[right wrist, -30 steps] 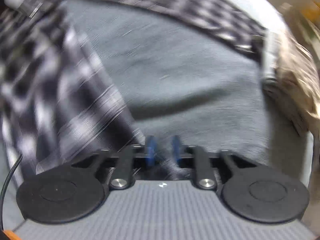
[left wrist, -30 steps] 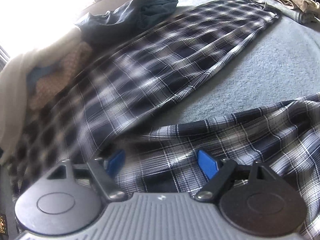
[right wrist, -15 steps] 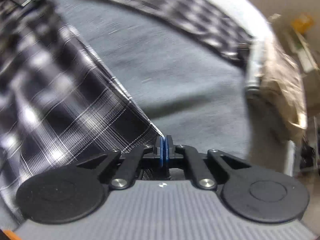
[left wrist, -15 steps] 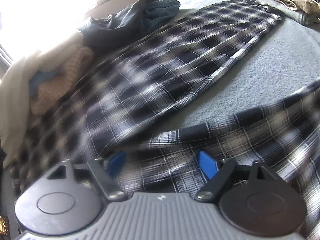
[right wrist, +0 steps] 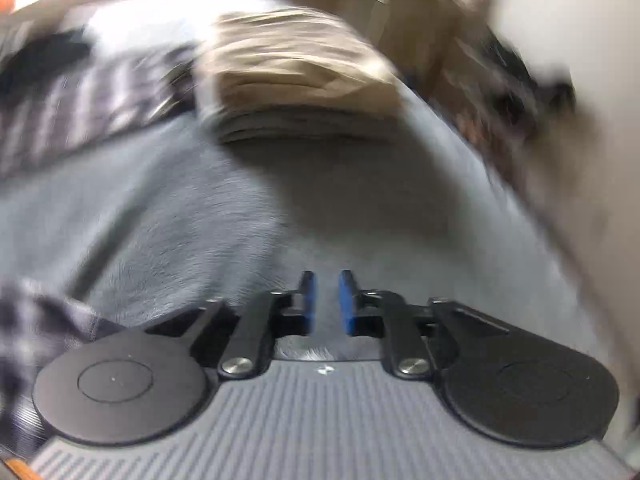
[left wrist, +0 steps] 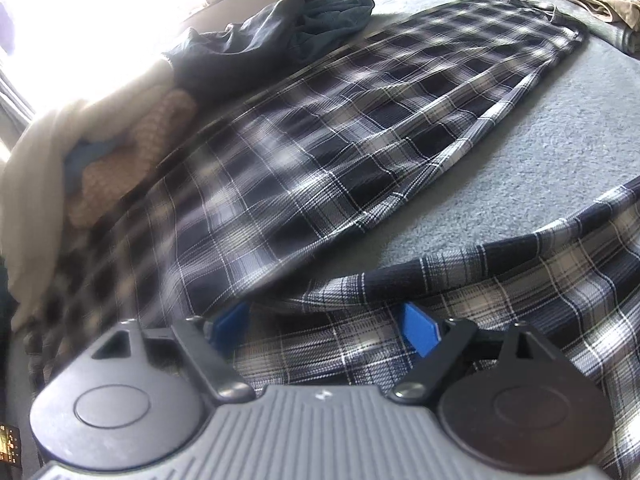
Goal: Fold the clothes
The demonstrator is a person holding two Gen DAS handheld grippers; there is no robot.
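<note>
Both jaws hold nothing: left gripper (left wrist: 326, 324) wide over plaid pants (left wrist: 340, 152), legs stretching away rightward; right gripper (right wrist: 325, 304) narrowly parted.

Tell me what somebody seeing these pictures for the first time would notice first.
The plaid pants dominate the left wrist view, one leg spread flat across the grey blanket and the other rumpled under the open left gripper. Behind them lies a heap of unfolded clothes near the bright window. In the blurred right wrist view, the right gripper, slightly open and empty, faces a stack of folded beige clothes.
</note>
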